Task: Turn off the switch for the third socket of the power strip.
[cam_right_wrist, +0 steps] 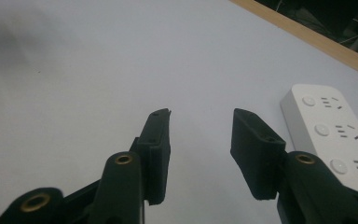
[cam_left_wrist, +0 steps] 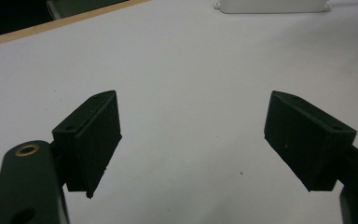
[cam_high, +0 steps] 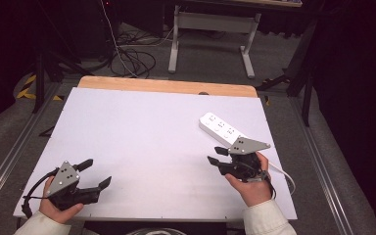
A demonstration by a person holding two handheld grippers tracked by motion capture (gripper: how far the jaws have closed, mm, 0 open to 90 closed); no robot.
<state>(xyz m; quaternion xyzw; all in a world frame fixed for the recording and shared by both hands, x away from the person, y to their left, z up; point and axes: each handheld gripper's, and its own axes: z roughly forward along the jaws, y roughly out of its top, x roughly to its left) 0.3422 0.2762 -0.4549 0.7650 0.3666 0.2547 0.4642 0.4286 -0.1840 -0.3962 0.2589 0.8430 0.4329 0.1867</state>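
Observation:
A white power strip (cam_high: 221, 128) lies on the right part of the white table (cam_high: 142, 137), its sockets facing up; it is also in the right gripper view (cam_right_wrist: 335, 135) and at the top edge of the left gripper view (cam_left_wrist: 270, 5). My right gripper (cam_high: 216, 156) hovers just in front of the strip's near end, open, nothing between its jaws (cam_right_wrist: 200, 140). My left gripper (cam_high: 95, 172) is low over the table's front left corner, wide open and empty (cam_left_wrist: 193, 140).
A white cable (cam_high: 285, 175) runs from the strip toward the table's right edge. A wooden strip (cam_high: 166, 86) borders the far side of the table. Beyond it stand a grey table frame (cam_high: 210, 34) and loose cables (cam_high: 132, 61) on the floor.

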